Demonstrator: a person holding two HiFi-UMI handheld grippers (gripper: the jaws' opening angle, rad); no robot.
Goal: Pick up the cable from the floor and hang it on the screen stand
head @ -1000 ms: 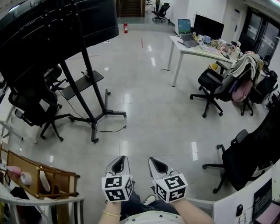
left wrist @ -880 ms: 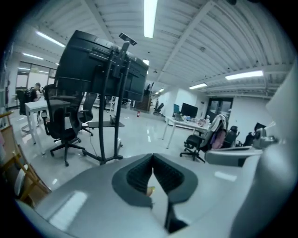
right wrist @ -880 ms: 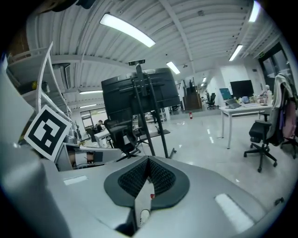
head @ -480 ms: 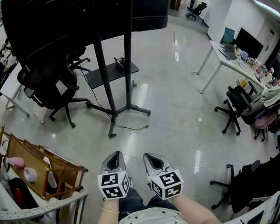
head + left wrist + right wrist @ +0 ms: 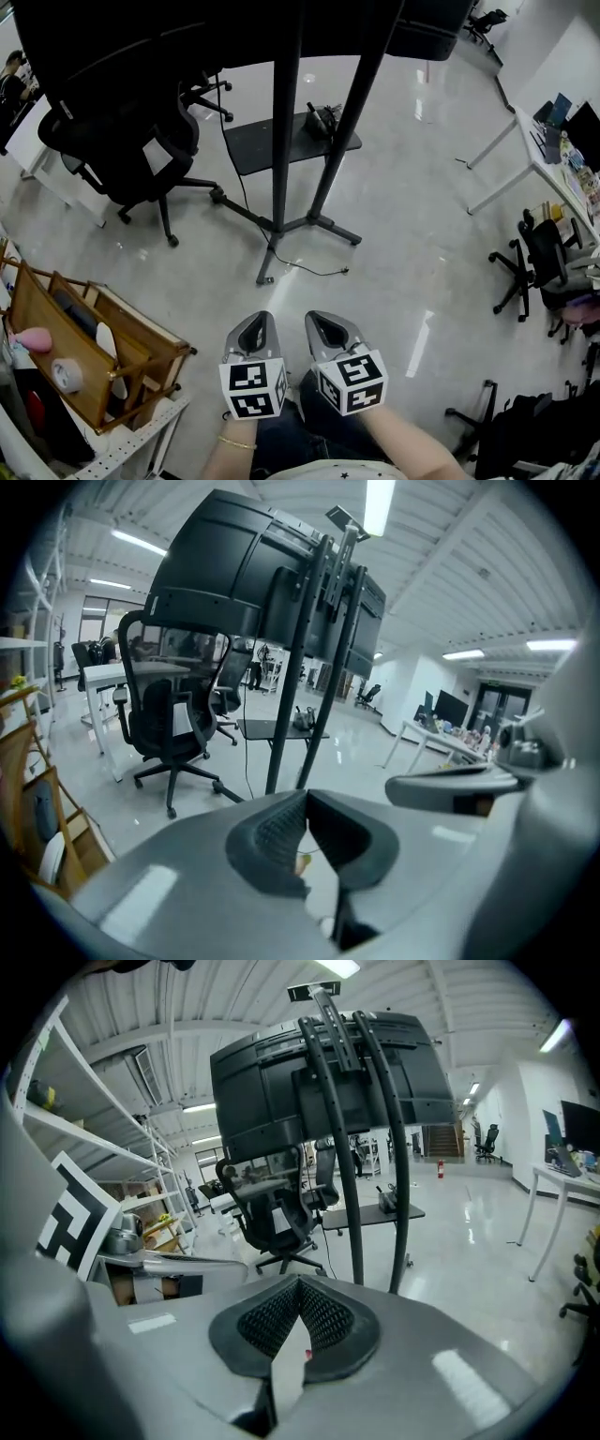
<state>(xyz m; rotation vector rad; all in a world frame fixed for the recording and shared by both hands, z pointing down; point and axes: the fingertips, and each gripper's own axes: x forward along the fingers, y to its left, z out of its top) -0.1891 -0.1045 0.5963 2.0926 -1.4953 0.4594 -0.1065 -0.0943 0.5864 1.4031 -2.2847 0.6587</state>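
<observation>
A thin black cable lies on the pale floor just in front of the screen stand's base. The stand's black poles rise to a big dark screen and carry a small shelf. Low in the head view, my left gripper and right gripper are side by side, well short of the cable. Both are shut with nothing between the jaws. The left gripper faces the poles. The right gripper faces the same stand and screen.
A black office chair stands left of the stand. A wooden rack with small items sits at my near left. A white desk and more chairs are at the right. Bare floor lies between me and the cable.
The view has moved toward the screen stand and turned left, so the stand and cable are nearer and more central. Both grippers stay shut and side by side.
</observation>
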